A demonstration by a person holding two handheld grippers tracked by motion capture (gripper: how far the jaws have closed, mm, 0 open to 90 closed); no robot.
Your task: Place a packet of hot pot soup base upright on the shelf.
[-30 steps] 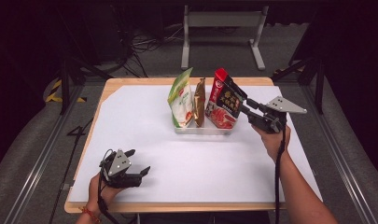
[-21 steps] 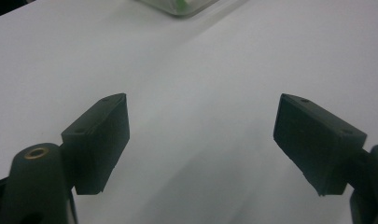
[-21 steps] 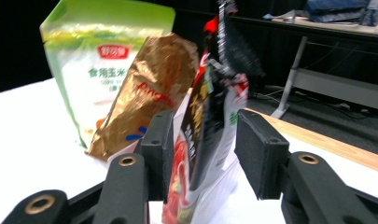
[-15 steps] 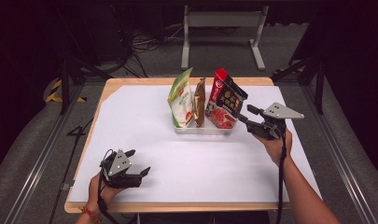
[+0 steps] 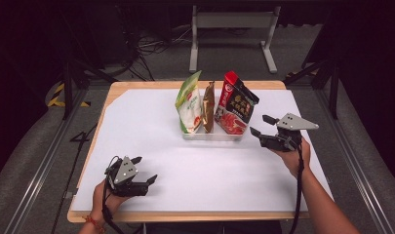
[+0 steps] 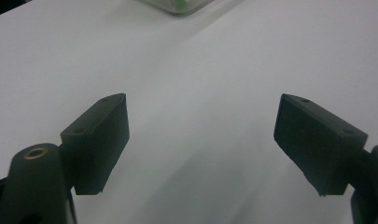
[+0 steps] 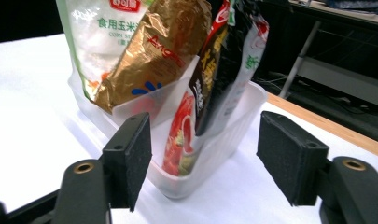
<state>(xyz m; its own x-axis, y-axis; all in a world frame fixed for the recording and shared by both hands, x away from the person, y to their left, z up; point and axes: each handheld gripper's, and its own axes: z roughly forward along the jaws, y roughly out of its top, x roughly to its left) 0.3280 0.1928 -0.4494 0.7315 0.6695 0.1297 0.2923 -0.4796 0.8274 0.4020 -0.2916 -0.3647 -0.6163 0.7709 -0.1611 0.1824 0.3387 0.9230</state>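
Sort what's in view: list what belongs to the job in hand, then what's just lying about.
In the job:
red-black pouch
gold pouch
green-white pouch
clear bin
right gripper, open, jaws just opening, nothing between them

Lying about:
left gripper, open, idle over the white sheet
metal frame behind the table

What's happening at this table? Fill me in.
A person works with two handheld grippers. The right gripper sits just beside the clear bin, its jaws having just been opening, nothing between them. The red-black pouch stands in the bin with the gold pouch and green-white pouch. The left gripper rests open near the table's front edge.
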